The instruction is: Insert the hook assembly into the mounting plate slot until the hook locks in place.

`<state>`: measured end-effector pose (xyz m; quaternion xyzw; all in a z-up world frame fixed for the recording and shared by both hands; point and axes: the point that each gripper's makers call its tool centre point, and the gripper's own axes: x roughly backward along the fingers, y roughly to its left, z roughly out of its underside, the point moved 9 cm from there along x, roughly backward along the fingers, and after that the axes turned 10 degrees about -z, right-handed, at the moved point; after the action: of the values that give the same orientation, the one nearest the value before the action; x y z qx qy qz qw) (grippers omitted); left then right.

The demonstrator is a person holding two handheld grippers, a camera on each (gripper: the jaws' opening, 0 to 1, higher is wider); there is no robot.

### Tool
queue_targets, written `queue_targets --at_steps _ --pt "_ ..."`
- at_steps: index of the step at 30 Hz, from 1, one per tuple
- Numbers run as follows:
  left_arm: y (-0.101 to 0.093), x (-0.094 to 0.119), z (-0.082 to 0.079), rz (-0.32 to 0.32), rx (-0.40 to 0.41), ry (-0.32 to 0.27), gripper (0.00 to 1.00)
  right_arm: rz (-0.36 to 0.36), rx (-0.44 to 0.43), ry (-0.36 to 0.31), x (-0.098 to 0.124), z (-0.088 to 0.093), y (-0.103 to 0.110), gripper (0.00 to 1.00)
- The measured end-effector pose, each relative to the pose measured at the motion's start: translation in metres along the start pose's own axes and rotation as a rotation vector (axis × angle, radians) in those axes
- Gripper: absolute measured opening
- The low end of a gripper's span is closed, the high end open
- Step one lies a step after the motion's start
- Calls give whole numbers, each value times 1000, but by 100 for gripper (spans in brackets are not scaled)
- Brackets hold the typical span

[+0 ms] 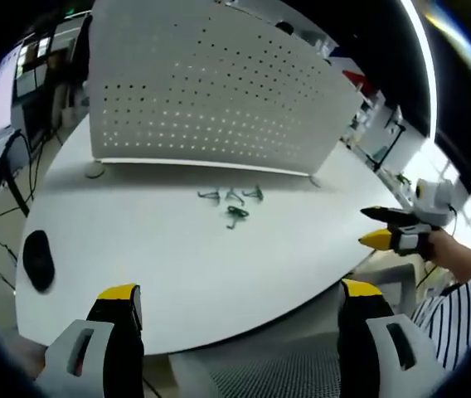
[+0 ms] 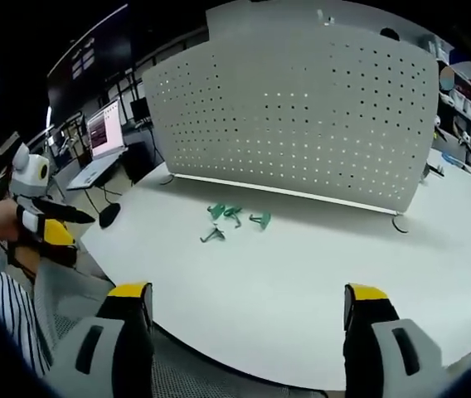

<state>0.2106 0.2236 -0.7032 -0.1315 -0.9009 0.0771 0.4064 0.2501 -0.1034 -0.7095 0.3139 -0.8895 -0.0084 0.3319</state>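
Note:
Several small green hooks (image 2: pixel 235 217) lie loose on the white table (image 2: pixel 318 282), just in front of the upright white perforated mounting plate (image 2: pixel 302 108). In the left gripper view the same hooks (image 1: pixel 232 204) appear dark, below the plate (image 1: pixel 211 91). My left gripper (image 1: pixel 240 292) stands open over the table's near edge, nothing between its jaws, well short of the hooks. My right gripper (image 2: pixel 248 294) is open and empty too, also back at the table edge. Each gripper appears in the other's view: the right gripper (image 1: pixel 374 227) and the left gripper (image 2: pixel 68 222), both held off the table's side.
A black mouse (image 1: pixel 38 259) lies on the table's left part, also seen as the mouse (image 2: pixel 107 215). A monitor (image 2: pixel 105 129) and desks stand beyond it. The plate rests on round feet (image 2: pixel 400 224). A person's striped sleeve (image 1: pixel 459 311) is at the table edge.

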Motion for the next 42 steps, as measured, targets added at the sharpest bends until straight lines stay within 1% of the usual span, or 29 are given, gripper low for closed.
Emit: queue_targets --at_steps 3,5,6,7,9,12,15,22,23,27,32,35,36,40,42 --pt "1 -1 0 0 5 -1 100 -22 2 3 -11 -1 0 89" --pt "1 -2 1 2 6 3 100 -50 -1 12 -19 -1 3 88" --pt "1 -2 3 3 8 9 100 -73 -2 -4 -24 -2 6 88" --pt "1 -3 5 8 11 18 100 -79 -7 -8 -27 -3 7 88" --pt "2 -4 6 9 14 26 100 -103 -20 1 -36 -4 10 87" --pt "4 -4 6 4 22 21 100 -124 -11 12 -50 -5 12 85" --pt "4 -6 7 11 26 31 100 -145 7 27 -64 -7 14 83" --pt "5 -9 6 20 24 40 100 -192 32 67 -97 -13 15 64" --pt "5 -9 6 20 22 42 100 -201 50 90 -103 -13 17 62" --pt "6 -10 5 21 15 51 100 -216 100 114 -121 -16 21 57" --pt "9 -11 7 22 15 63 100 -234 157 152 -140 -21 23 46" --pt "10 -11 7 22 23 68 100 -233 218 184 -151 -24 22 43" --pt "10 -11 7 23 25 69 100 -236 223 182 -156 -26 22 42" --pt "11 -11 6 24 22 73 100 -248 237 214 -170 -29 18 38" --pt "11 -11 5 20 23 73 100 -248 249 224 -174 -30 16 36"
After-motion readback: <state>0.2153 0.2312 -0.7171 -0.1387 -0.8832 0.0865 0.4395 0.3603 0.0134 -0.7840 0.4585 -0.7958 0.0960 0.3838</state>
